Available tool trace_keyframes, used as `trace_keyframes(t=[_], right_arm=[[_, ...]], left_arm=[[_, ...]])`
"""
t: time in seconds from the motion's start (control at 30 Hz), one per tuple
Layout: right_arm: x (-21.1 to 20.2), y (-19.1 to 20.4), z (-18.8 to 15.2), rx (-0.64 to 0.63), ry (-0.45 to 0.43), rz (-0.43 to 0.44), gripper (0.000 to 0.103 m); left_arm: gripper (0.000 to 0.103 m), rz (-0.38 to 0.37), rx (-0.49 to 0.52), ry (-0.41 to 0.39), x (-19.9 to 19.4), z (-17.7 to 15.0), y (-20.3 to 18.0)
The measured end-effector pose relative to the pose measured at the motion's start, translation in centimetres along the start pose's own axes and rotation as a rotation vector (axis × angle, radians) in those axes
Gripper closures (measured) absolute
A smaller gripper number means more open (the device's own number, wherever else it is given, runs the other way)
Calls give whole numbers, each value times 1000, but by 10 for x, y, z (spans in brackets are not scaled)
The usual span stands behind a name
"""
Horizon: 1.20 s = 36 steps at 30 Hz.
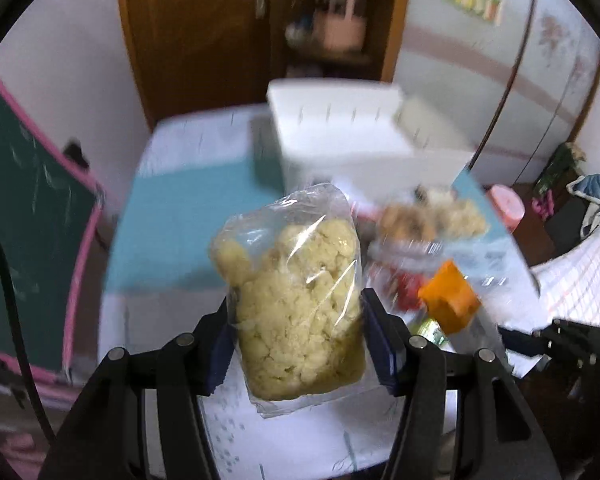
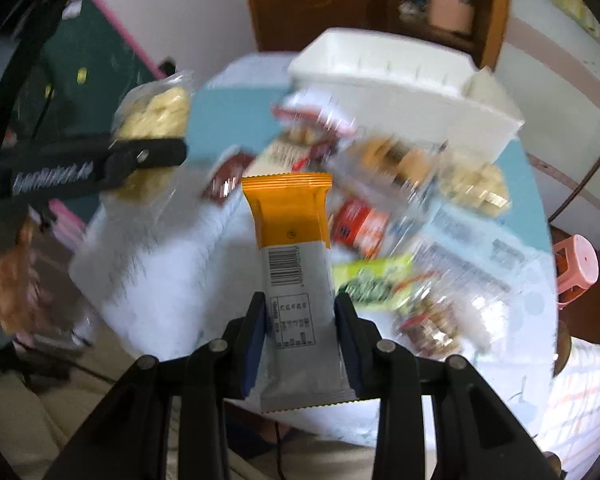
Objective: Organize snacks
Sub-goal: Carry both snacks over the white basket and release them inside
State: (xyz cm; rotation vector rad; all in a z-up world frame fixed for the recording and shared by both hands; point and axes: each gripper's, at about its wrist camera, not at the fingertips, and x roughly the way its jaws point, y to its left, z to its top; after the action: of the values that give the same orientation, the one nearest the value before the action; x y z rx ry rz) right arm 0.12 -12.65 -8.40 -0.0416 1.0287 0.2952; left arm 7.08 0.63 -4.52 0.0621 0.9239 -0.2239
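My left gripper (image 1: 296, 312) is shut on a clear bag of pale yellow puffed snacks (image 1: 296, 280), held up above the table. In the right wrist view that same bag (image 2: 156, 112) and the left gripper (image 2: 148, 156) show at the upper left. My right gripper (image 2: 300, 312) is shut on an orange and white snack bar wrapper (image 2: 292, 248), barcode side up, also lifted off the table. The orange end of this bar (image 1: 450, 296) shows in the left wrist view. A white plastic bin (image 1: 340, 136) (image 2: 400, 80) stands at the far side of the table.
Several blurred snack packs lie on the table (image 2: 160, 280) between the grippers and the bin: a red pack (image 2: 360, 224), a green pack (image 2: 372, 280), clear bags of biscuits (image 2: 472, 188). A pink stool (image 2: 576, 268) stands at the right, a green chalkboard (image 1: 20, 208) at the left.
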Motion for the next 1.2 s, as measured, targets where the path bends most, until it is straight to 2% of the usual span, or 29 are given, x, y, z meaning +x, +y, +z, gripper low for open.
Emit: trace_keyframes(t=[0.2, 0.23, 0.4, 0.5, 0.67, 0.9, 0.93, 0.97, 1.0, 1.07, 1.13, 1.2], right_arm=[[-69, -33, 72, 99, -212, -64, 68], [-73, -36, 83, 112, -241, -75, 68], [-116, -59, 140, 148, -418, -135, 67], [-112, -72, 174, 165, -457, -177, 67], [-65, -112, 221, 241, -419, -195, 67], [21, -149, 246, 292, -242, -197, 65], [37, -151, 248, 283, -197, -194, 62], [48, -151, 249, 275, -163, -197, 62], [63, -152, 250, 263, -122, -202, 62], [81, -152, 248, 244, -79, -218, 61], [93, -150, 243, 233, -65, -210, 53], [99, -149, 240, 236, -49, -223, 42]], left_arm=[[46, 29, 47, -198, -42, 64, -9], [46, 25, 58, -210, -47, 75, -3], [46, -21, 117, -261, -61, 129, -19], [46, -31, 121, -264, -49, 163, -31], [46, -23, 57, -186, 20, 219, -30], [45, 86, 65, -79, 132, 249, -35], [37, 81, 51, -51, 146, 250, -35], [14, 63, 32, -15, 161, 250, -33], [6, 60, 16, 18, 175, 251, -31], [5, 110, -23, 90, 194, 247, -26], [5, 112, -17, 153, 210, 243, -24], [6, 113, -1, 143, 208, 234, -24]])
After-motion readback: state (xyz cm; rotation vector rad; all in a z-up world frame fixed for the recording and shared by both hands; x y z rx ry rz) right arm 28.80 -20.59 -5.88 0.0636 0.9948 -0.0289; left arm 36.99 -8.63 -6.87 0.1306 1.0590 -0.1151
